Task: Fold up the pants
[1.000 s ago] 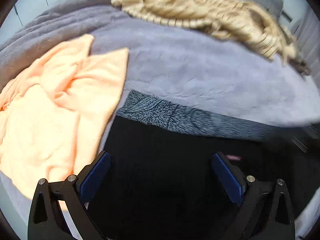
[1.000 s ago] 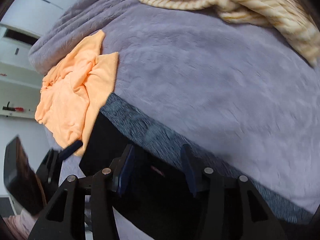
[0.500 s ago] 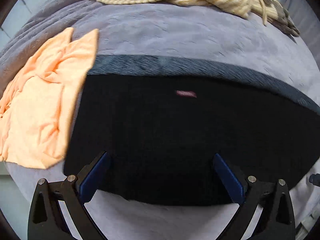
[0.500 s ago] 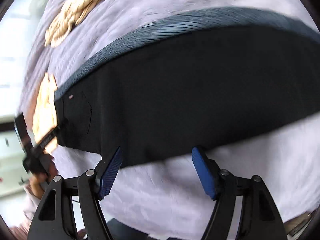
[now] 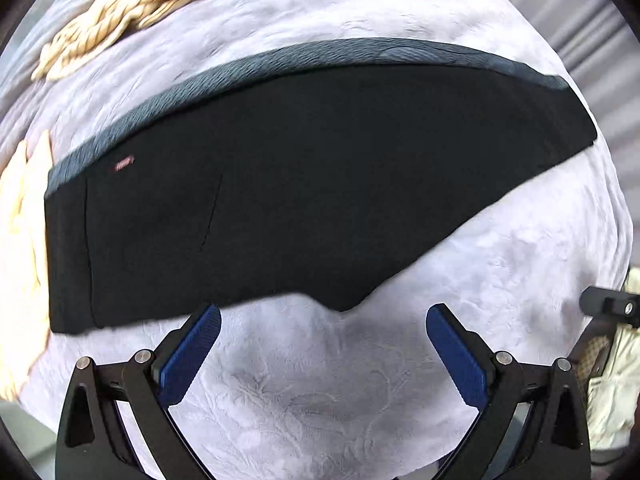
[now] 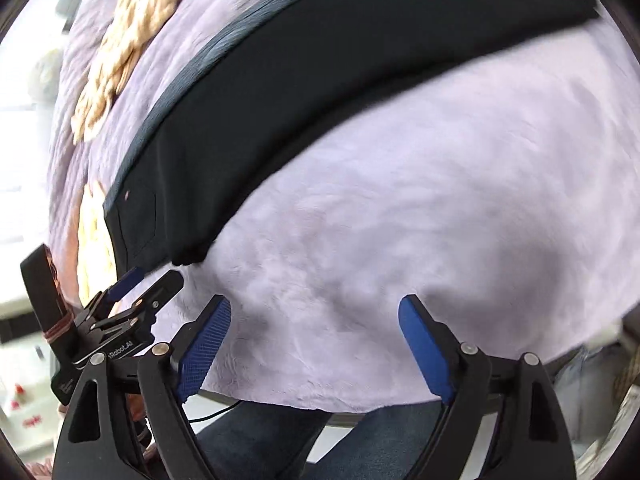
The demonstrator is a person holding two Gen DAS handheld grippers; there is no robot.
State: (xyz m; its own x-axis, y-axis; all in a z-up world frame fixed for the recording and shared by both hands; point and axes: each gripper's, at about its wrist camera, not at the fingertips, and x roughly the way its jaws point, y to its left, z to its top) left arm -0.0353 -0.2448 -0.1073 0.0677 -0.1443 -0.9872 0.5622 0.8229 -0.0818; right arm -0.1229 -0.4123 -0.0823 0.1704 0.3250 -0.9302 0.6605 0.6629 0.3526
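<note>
the black pants lay flat on the lilac blanket, folded lengthwise into one long dark band with the waist end to the left and the leg end tapering off to the right. a small pink tag showed near the waist, and a strip of grey fuzzy fabric ran along the far edge of the pants, touching them all the way. the near edge of the pants dipped to a point just beyond the left gripper.

the left gripper hung above bare blanket, pointing down, its blue fingers spread wide with nothing between them — only blanket showed in the gap. the right gripper was nearer the blanket's front edge, its blue fingers opening wider and holding nothing. neither gripper touched the pants.

from the right wrist view the left gripper could be seen off to the left, close to the waist end of the pants, and below the blanket's edge were a person's legs in blue jeans.

a cream striped knit lay bunched at the far side of the blanket, well apart from the pants, and an orange cloth lay at the left — just beside the waist end.
</note>
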